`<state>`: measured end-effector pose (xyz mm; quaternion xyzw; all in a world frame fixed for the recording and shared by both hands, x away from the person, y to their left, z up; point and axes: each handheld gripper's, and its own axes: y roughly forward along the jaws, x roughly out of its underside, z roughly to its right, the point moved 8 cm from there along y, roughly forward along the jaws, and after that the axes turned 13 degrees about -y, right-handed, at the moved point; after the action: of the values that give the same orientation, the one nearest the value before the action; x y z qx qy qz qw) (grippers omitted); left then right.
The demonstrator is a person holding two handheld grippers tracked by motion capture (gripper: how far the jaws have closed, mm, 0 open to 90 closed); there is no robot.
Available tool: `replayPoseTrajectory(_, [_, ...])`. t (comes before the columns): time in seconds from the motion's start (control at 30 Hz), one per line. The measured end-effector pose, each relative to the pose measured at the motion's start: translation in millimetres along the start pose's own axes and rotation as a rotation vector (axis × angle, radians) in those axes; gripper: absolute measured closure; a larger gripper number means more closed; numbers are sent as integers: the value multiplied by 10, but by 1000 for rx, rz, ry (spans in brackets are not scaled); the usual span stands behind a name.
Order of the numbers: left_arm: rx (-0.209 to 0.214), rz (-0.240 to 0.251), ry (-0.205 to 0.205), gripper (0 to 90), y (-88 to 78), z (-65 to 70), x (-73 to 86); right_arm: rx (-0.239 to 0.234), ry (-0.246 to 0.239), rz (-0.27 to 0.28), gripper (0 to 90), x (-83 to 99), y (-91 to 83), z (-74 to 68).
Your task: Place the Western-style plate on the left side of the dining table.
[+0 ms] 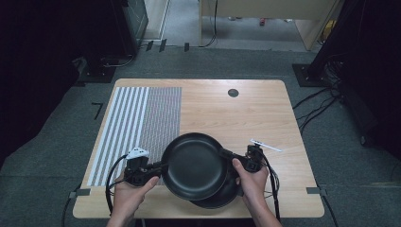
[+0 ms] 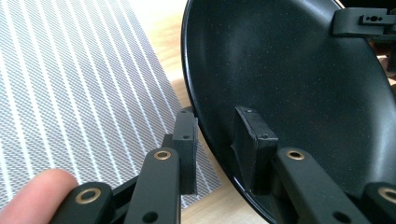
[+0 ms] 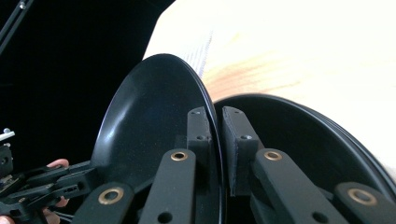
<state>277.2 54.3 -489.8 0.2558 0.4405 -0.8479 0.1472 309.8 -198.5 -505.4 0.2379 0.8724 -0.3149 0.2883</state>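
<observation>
I'm pinching the top plate by opposite rims, left gripper and right gripper both clamping it above the lower plate.

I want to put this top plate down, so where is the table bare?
Bare wood runs from the striped mat right to the table edge, behind the lifted plate. The near edge is crowded by the lower plates and both hands.

floor: grey carpet, cables trailing at right
worktop: light wood, round grommet near far edge
surroundings: dark curtains both sides
far side: pale wooden furniture
</observation>
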Motion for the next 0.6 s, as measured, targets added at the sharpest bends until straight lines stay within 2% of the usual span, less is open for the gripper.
replayPoseTrajectory(0.3, [-1, 31, -31, 717, -144, -165, -139, -24, -27, -10, 820, -171, 214, -163])
replayPoseTrajectory(0.6, [2, 78, -96, 726, -265, -398, -281, -37, -50, -24, 820, -319, 493, -342])
